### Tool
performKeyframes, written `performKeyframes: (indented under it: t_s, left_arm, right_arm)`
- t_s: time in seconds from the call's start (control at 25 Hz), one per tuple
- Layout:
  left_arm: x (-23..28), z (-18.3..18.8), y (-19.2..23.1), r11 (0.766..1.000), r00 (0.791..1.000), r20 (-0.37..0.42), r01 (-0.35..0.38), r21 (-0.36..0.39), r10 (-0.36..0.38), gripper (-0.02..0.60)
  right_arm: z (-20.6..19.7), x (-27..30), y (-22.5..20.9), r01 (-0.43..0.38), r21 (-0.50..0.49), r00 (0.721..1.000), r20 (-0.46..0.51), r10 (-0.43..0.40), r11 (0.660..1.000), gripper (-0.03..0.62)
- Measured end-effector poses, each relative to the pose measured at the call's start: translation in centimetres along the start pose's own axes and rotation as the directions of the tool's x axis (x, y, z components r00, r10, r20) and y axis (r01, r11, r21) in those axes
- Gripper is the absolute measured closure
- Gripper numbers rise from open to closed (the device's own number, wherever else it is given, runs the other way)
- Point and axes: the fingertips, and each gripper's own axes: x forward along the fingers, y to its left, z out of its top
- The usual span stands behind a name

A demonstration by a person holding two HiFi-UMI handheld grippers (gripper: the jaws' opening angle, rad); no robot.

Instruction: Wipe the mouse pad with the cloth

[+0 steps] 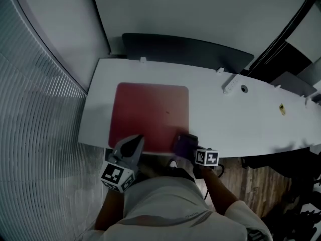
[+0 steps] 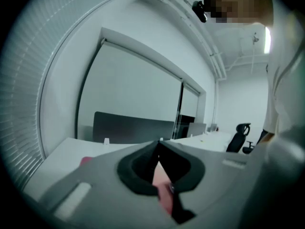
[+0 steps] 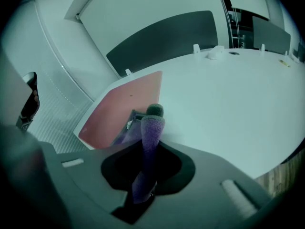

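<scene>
One mouse pad [image 1: 150, 114], one cloth [image 3: 148, 147] in right gripper [image 3: 153, 117], left gripper [image 1: 136, 139] closed

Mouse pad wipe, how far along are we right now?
Done: the right gripper has the purple cloth clamped between its jaws. In hand: the cloth is at the near right corner of the red mouse pad. The left gripper is shut, by the pad's near left edge. Left: wiping across the pad; nothing shows whether any part has been wiped yet.
</scene>
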Motion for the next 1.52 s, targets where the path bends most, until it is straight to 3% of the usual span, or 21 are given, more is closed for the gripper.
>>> performKeyframes:
  t_s: [0.24, 0.4, 0.56, 0.68, 0.76, 1.0, 1.12, 1.52]
  left_arm:
    - [0.9, 1.9, 0.4, 0.999, 1.0, 0.022, 0.009, 0.042, -0.009, 0.58]
    - [0.8, 2.5, 1.3, 0.999, 0.999, 0.04, -0.006, 0.04, 0.005, 0.58]
    - [0.6, 3.5, 1.8, 0.999, 0.998, 0.065, -0.019, 0.049, 0.015, 0.58]
    - [0.0, 4.7, 2.1, 0.999, 0.995, 0.098, -0.013, 0.034, 0.009, 0.58]
    - [-0.5, 5.8, 2.3, 1.0, 0.993, 0.12, -0.006, 0.031, 0.002, 0.58]
    - [-2.1, 8.4, 3.6, 0.998, 0.987, 0.162, -0.03, 0.06, 0.02, 0.58]
    - [-2.4, 8.9, 3.7, 0.998, 0.984, 0.175, -0.031, 0.063, 0.019, 0.58]
    - [-2.3, 9.0, 3.5, 0.997, 0.986, 0.165, -0.011, 0.078, -0.002, 0.58]
  right_arm:
    - [3.8, -4.0, 1.5, -0.005, -0.091, 0.991, 0.136, 0.017, 0.996, 0.546]
    - [7.7, -6.3, 5.4, -0.025, -0.182, 0.963, 0.261, 0.072, 0.983, 0.548]
    - [12.1, -9.0, 10.2, -0.093, -0.241, 0.91, 0.374, 0.181, 0.966, 0.548]
    - [15.2, -11.2, 13.5, -0.23, -0.194, 0.853, 0.432, 0.293, 0.954, 0.548]
    - [17.1, -12.8, 15.4, -0.268, -0.204, 0.815, 0.473, 0.334, 0.942, 0.549]
    - [19.9, -16.8, 19.9, -0.153, -0.389, 0.745, 0.559, 0.365, 0.908, 0.549]
    - [20.2, -17.8, 20.9, -0.097, -0.442, 0.733, 0.575, 0.364, 0.892, 0.549]
    - [20.2, -17.9, 21.3, -0.095, -0.448, 0.733, 0.573, 0.367, 0.889, 0.549]
